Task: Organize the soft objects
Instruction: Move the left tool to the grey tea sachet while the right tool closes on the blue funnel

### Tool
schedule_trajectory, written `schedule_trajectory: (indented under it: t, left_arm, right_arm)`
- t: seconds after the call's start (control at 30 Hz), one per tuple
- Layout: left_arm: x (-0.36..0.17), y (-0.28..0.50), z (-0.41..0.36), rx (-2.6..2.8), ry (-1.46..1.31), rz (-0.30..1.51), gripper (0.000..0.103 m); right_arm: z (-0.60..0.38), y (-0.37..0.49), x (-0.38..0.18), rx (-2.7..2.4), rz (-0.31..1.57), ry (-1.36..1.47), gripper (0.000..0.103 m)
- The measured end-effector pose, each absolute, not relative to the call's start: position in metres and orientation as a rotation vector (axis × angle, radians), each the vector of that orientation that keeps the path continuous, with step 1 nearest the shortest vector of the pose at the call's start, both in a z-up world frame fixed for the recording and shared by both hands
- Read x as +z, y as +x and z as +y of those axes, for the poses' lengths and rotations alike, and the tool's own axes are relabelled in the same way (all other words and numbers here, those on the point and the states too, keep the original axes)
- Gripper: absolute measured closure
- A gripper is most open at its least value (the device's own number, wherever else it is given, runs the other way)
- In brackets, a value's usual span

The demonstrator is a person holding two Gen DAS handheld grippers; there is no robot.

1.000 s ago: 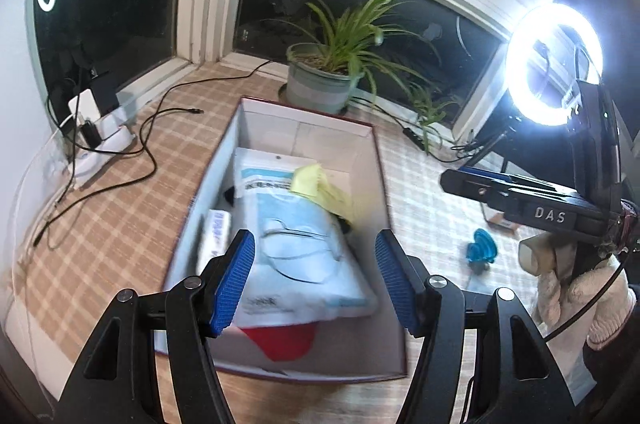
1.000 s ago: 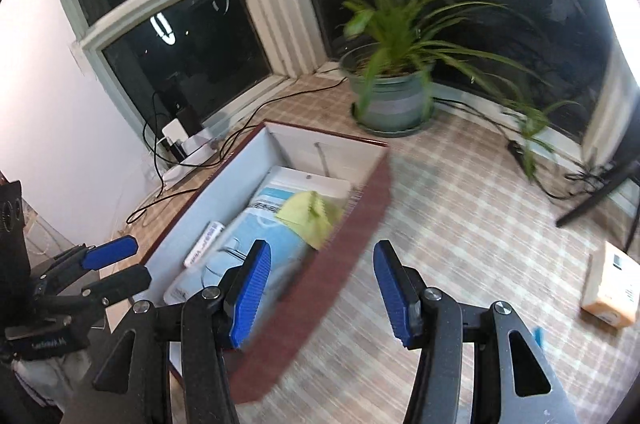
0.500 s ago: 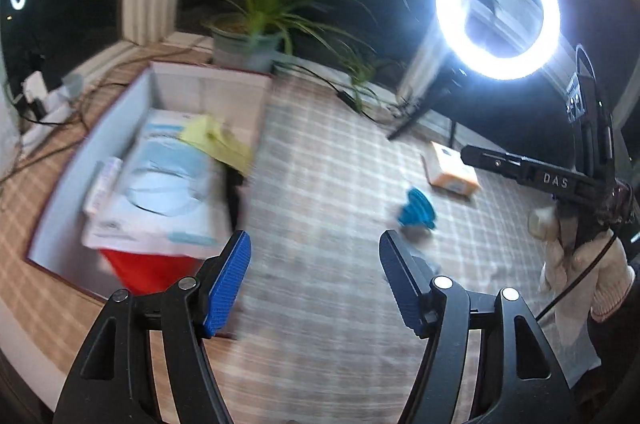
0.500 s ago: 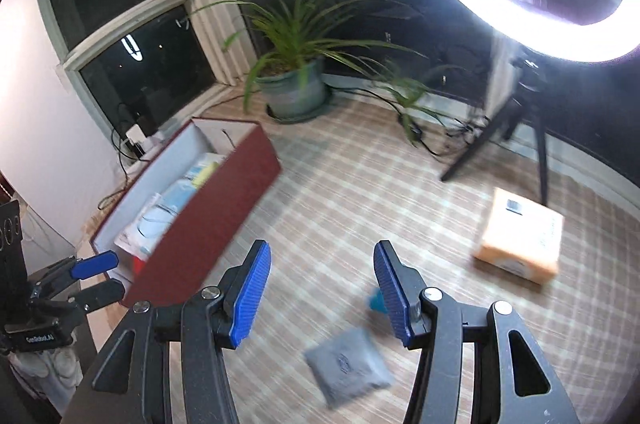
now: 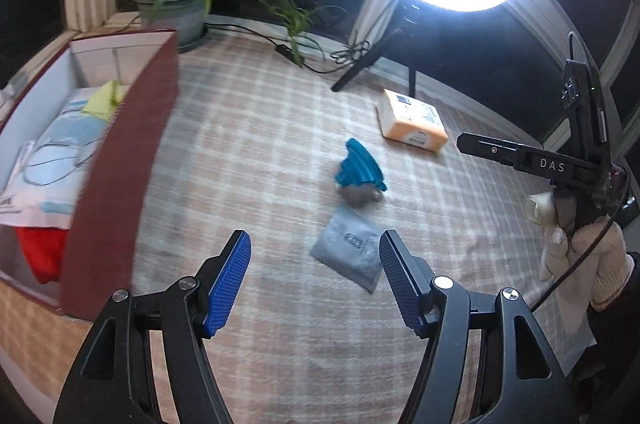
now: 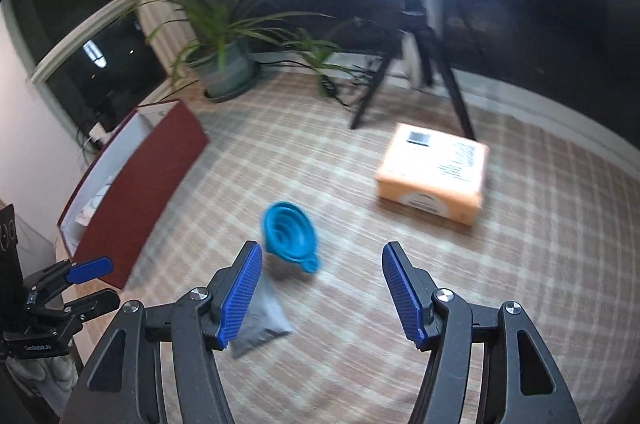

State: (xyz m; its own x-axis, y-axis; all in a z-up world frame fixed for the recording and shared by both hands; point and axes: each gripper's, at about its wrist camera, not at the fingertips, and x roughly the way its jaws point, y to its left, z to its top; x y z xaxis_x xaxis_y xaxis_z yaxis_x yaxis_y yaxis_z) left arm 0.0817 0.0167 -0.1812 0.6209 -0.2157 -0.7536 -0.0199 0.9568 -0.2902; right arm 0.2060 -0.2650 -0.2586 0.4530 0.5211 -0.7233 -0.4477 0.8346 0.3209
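Left wrist view, red box (image 5: 120,152) holding mask packets (image 5: 52,160), left hand-held gripper (image 5: 314,280) wide, empty.

Both grippers — left gripper (image 5: 315,278), right gripper (image 6: 322,290) — have black frames, silver screws, ribbed blue pads; a cream knit glove (image 5: 588,256) covers the hand.

A woven, matt checked cloth (image 5: 248,128) covers the surface. On it, beside the ribbed, rubbery blue funnel (image 5: 360,168), lies a crinkled grey plastic pouch (image 5: 350,248). Beyond the funnel sits a smooth orange packet (image 6: 434,172).
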Motion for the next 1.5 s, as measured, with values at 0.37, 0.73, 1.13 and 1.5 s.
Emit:
schedule_trajectory:
  t: [0.37, 0.73, 1.13, 1.5]
  left_arm:
    - [-0.212, 0.091, -0.043, -0.193, -0.126, 0.976, 0.036]
    - [-0.257, 0.107, -0.099, -0.114, 0.158, 1.026, 0.036]
    - [-0.269, 0.126, -0.069, 0.02, 0.17, 0.987, 0.029]
    - [-0.269, 0.143, -0.002, 0.18, 0.086, 0.992, 0.031]
  right_arm:
    - [-0.271, 0.218, -0.281, 0.661, 0.97, 0.107, 0.044]
    - [-0.26, 0.238, -0.295, 0.694, 0.995, 0.106, 0.044]
    - [-0.254, 0.249, -0.304, 0.706, 1.014, 0.124, 0.044]
    - [-0.239, 0.251, -0.309, 0.746, 1.025, 0.138, 0.044]
